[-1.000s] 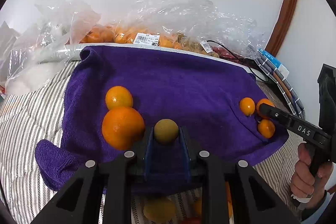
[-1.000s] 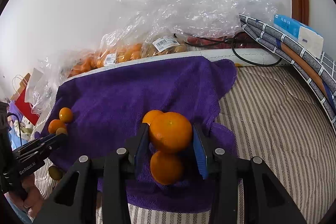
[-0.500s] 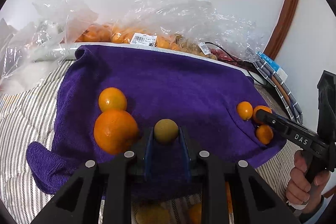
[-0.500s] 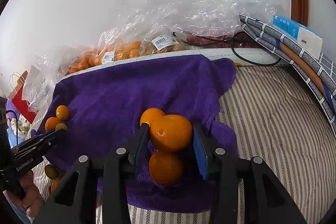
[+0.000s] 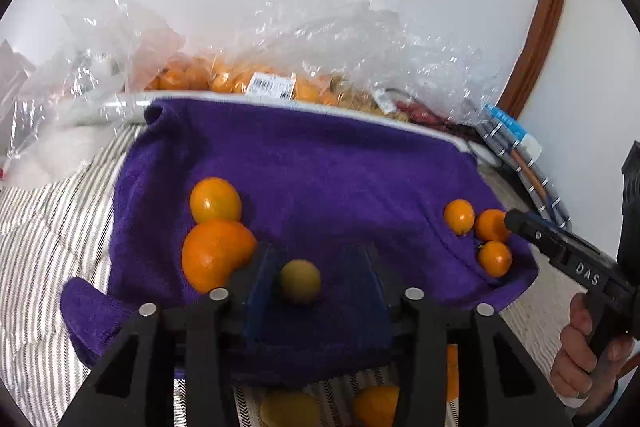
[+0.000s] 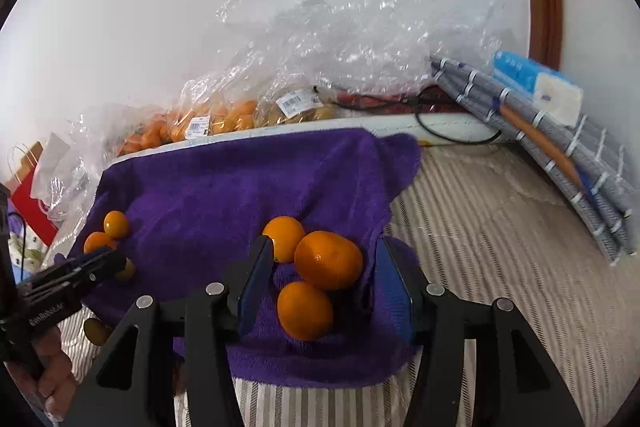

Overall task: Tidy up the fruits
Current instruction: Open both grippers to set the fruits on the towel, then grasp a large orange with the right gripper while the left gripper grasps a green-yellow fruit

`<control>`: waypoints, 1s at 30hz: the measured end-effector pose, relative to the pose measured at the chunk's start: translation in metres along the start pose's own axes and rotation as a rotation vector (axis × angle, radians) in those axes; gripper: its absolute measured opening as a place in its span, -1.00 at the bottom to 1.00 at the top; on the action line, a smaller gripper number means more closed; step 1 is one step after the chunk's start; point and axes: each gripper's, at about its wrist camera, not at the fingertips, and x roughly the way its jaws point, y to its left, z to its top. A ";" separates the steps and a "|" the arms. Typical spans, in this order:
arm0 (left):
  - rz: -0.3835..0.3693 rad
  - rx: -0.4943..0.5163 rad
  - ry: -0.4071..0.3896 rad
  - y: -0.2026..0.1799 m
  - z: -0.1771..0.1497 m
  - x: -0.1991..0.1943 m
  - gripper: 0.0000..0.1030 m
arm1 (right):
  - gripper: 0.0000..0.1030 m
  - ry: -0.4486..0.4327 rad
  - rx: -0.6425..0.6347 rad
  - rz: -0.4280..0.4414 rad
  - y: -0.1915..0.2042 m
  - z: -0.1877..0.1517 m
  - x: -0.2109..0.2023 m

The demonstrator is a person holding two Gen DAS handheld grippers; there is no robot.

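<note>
A purple towel lies on the striped bedding. My left gripper is open, with a small yellow-brown fruit resting on the towel between its jaws beside two oranges. My right gripper is open around a large orange, which lies on the towel among two smaller oranges. Those three oranges also show at the towel's right edge in the left wrist view. The left gripper also appears at the left edge of the right wrist view.
Clear plastic bags of oranges and other fruit lie behind the towel along the wall. Loose fruits lie on the bedding below the towel's near edge. Folded grey mats and a blue box lean at the right.
Both grippers have opened. The left one let go of the small yellow-brown fruit and the right one let go of the large orange; both fruits now rest on the towel.
</note>
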 end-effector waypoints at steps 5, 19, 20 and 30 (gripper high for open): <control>-0.018 -0.038 -0.025 0.008 0.004 -0.011 -0.10 | 0.03 -0.021 -0.015 -0.008 0.015 -0.006 -0.031; 0.259 0.002 -0.024 0.051 0.001 -0.076 -0.03 | -0.08 0.093 -0.151 0.037 0.085 -0.060 -0.059; 0.266 0.012 -0.012 0.054 -0.004 -0.079 -0.03 | -0.08 0.098 -0.155 0.045 0.087 -0.062 -0.058; 0.209 -0.020 0.006 0.083 -0.036 -0.093 -0.03 | -0.11 0.179 -0.191 0.107 0.107 -0.082 -0.034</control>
